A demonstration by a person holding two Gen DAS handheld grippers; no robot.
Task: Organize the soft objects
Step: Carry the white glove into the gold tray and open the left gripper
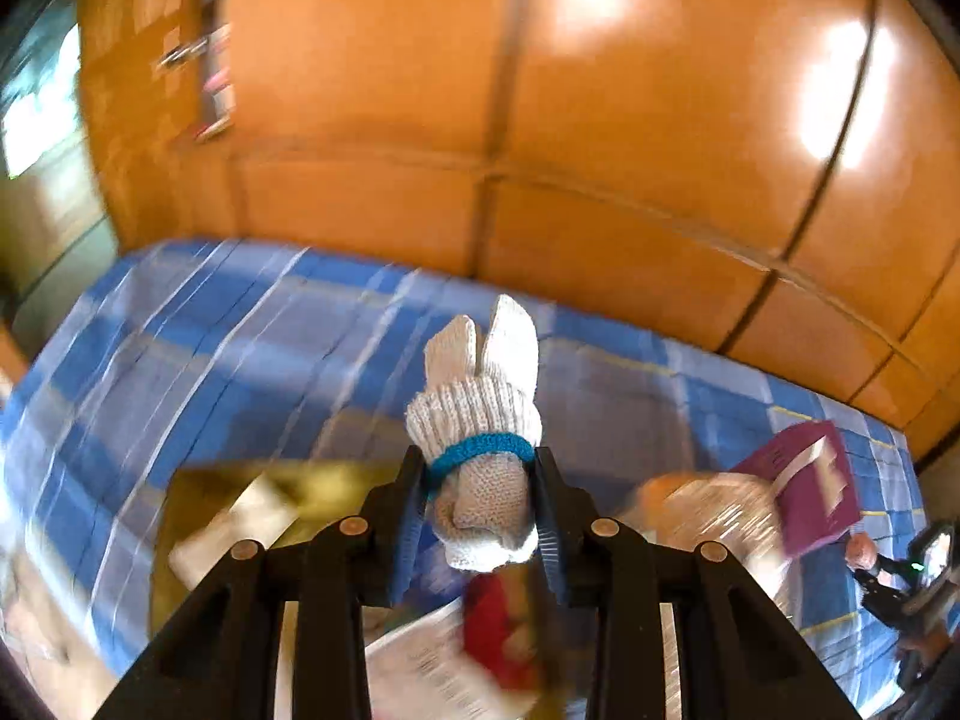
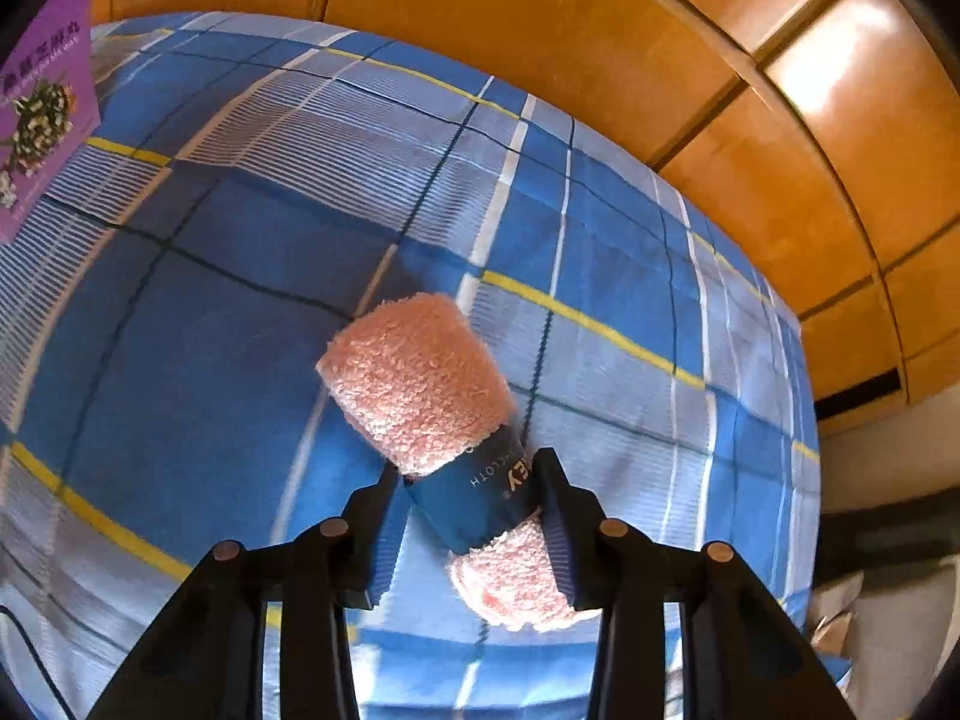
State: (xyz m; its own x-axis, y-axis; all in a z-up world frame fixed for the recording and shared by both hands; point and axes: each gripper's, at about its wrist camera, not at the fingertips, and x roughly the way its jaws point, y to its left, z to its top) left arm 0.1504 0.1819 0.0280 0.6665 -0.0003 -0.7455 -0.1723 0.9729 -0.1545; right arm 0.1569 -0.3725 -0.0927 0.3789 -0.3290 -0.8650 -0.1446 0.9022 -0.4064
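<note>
1. We are working over a bed [image 2: 252, 312] covered in a blue plaid sheet, beside an orange wooden wardrobe [image 1: 540, 90].
2. A purple box [image 2: 48, 96] is lying at the bed's far left edge in the right wrist view.
3. Our right tongs [image 2: 474, 516] are pinching a rolled pink washcloth [image 2: 414, 384] by its blue paper band, low over the sheet.
4. Our left tongs [image 1: 480, 510] are pinching a rolled white knit glove [image 1: 480, 402], bound by a blue band, above blurred clutter.

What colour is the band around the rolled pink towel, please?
Dark blue band with white lettering, clearest in the right wrist view.
</note>
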